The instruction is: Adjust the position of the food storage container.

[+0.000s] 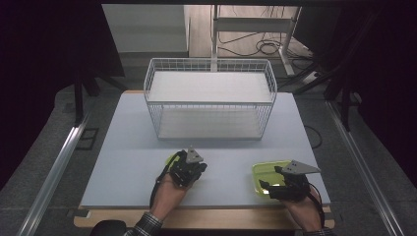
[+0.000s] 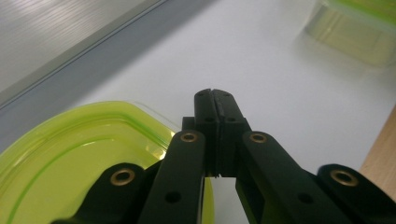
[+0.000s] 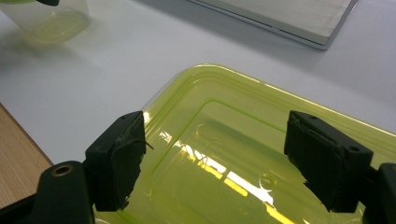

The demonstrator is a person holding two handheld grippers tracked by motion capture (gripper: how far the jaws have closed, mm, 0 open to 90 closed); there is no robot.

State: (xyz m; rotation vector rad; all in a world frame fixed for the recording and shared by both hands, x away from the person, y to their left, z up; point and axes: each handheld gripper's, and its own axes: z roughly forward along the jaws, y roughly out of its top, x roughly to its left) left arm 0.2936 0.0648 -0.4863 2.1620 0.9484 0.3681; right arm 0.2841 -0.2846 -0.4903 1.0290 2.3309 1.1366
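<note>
Two translucent yellow-green plastic containers sit on the white table near its front edge. My left gripper point(image 1: 196, 169) point(image 2: 215, 100) is shut with nothing between its jaws. It hovers just right of the left container point(image 1: 172, 159) point(image 2: 70, 158), whose rim lies beside and below the jaws. My right gripper point(image 1: 268, 186) point(image 3: 219, 140) is open above the right container point(image 1: 265, 169) point(image 3: 233, 116), one black jaw on each side of its glossy top, not pressing on it. The right container appears again far off in the left gripper view point(image 2: 355, 28), and the left container far off in the right gripper view point(image 3: 56, 21).
A white wire basket point(image 1: 210, 101) with a flat shelf stands at the back middle of the table; its base point(image 3: 289, 18) is close ahead of the right gripper. The wooden front edge point(image 1: 221, 219) runs below both hands. Bare white tabletop point(image 1: 226, 167) lies between the two containers.
</note>
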